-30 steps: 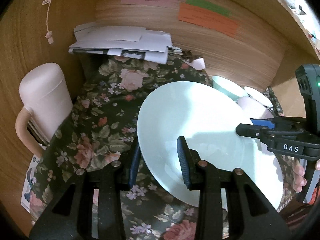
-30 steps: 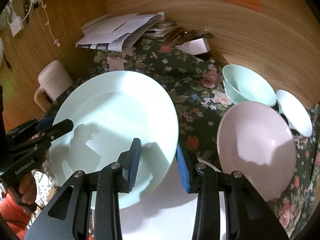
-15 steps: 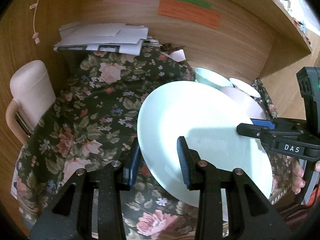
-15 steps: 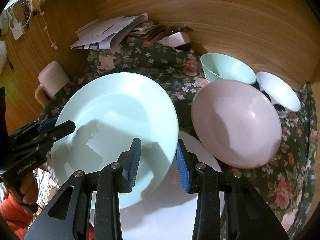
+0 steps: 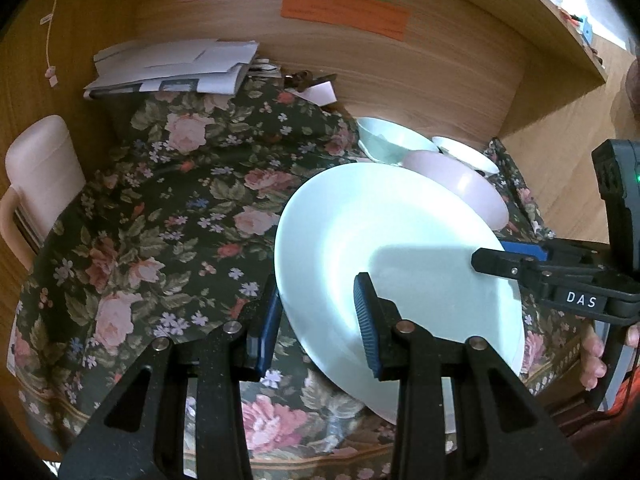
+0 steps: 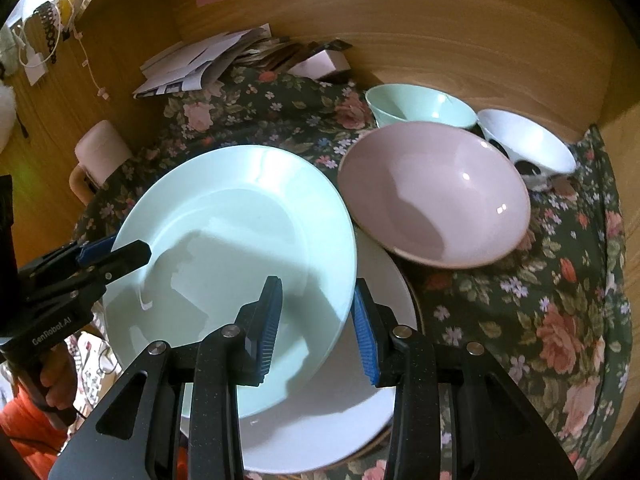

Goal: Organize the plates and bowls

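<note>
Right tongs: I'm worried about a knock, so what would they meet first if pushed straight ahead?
Probably the pink bowl. The right tongs straddle the mint plate at its rim, above the white plate; the bowl's near rim lies just ahead, though depth is unclear.

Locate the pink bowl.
In the right wrist view, the pink bowl sits right of the held mint plate, in front of the mint bowl.

I see a pale green plate [image 6: 240,240] tilted at centre-left of the right view, over a white plate [image 6: 328,412] at the bottom. Upper right: a pink bowl [image 6: 436,196], a green bowl [image 6: 420,106] and a white bowl [image 6: 528,144].
</note>
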Tool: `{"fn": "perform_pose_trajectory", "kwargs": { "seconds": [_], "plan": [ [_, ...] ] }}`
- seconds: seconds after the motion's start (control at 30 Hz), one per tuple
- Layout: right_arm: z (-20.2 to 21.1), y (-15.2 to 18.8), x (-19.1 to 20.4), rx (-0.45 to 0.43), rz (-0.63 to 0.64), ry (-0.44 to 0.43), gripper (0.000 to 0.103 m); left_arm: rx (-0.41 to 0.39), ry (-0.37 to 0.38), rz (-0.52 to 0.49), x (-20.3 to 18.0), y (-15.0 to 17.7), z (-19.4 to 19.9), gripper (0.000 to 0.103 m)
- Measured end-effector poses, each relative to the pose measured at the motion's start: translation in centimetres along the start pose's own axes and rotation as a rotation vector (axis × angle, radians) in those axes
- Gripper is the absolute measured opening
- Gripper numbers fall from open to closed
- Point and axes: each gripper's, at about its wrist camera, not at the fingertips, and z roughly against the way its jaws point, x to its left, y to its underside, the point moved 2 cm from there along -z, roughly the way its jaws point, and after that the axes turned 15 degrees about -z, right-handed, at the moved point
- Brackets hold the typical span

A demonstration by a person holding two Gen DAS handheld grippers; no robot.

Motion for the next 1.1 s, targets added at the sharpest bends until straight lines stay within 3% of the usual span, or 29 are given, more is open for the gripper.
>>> {"fn": "perform_pose_trajectory", "kwargs": {
  "seconds": [0.6, 1.1],
  "plan": [
    [-0.1, 2.2, -2.7, 0.034, -0.064, -0.008, 0.032, 0.042, 0.024, -0.032, -3.1, 1.2, -0.7, 0.036],
    [-0.6, 2.4, -2.4, 0.032, -0.045, -0.008, 0.032, 0.078, 0.009, -0.031, -3.0, 1.9, -2.0, 0.036]
  ]
}}
